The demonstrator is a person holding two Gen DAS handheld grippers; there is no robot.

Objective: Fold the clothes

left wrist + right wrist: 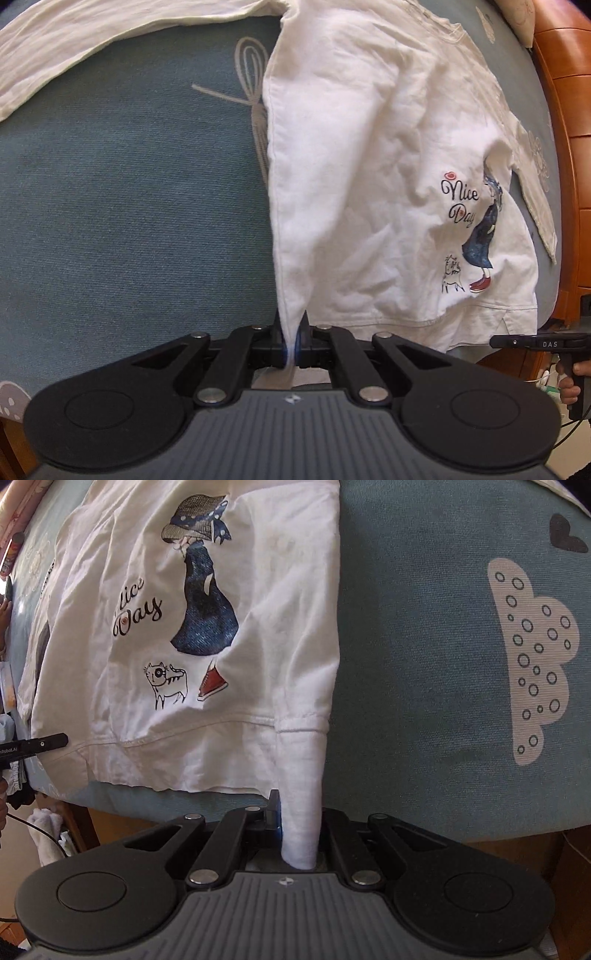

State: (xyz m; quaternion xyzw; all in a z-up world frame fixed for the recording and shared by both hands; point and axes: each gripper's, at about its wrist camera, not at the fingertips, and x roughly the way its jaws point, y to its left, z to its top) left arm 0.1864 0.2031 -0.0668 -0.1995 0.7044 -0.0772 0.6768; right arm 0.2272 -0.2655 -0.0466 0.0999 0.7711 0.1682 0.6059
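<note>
1. I see my left hand-held gripper (291, 332) clamped on a pinched corner of the white long-sleeved cotton shirt (369, 166), the cloth rising taut from between its jaws.
2. My right hand-held gripper (297, 819) is closed on a rolled white strip of the same shirt's hem edge.
3. The shirt lies spread on the blue-grey printed bedcover (129, 203), printed side up: a girl in a blue dress, a small cat and "Nice Day".
4. One sleeve (74, 48) stretches away across the cover on the left.
5. A wooden bed frame (569, 147) borders the cover.
</note>
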